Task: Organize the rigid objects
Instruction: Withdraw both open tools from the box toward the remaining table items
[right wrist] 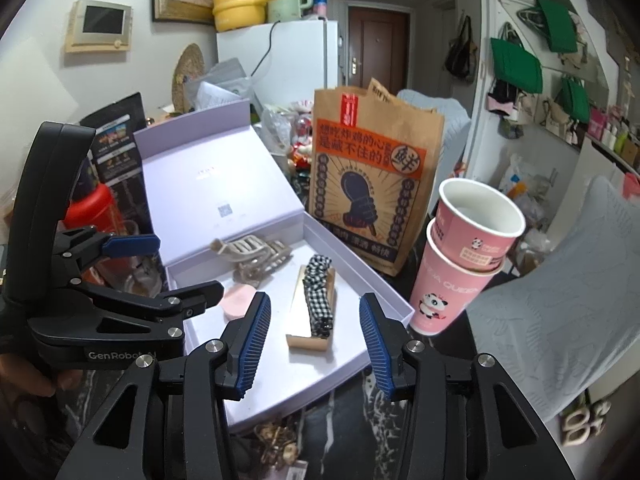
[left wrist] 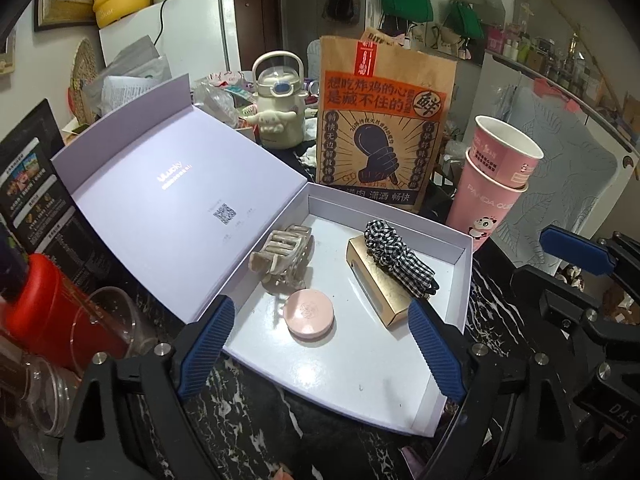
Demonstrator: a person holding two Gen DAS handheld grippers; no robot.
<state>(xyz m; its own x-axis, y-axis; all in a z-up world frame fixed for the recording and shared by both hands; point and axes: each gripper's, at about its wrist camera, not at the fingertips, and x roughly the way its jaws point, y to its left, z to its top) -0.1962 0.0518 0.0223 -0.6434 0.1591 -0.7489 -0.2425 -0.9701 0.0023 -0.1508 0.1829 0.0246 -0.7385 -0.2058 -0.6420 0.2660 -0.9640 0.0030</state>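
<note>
Both grippers, left (left wrist: 322,346) and right (right wrist: 316,346), gape empty above white box (left wrist: 460,256); black marbled tabletop (left wrist: 496,320); cluttered kitchen.

We've got both grippers up front, side by side. Our left gripper (left wrist: 320,344) has its jaws spread wide, blue ribbed pads (left wrist: 206,346) facing each other with nothing between them. Our right gripper (right wrist: 314,344) is parted too, gripping nothing, its pads (right wrist: 252,346) angled slightly outward. A hand (right wrist: 24,380) shows at the left gripper's handle in the right view.
</note>
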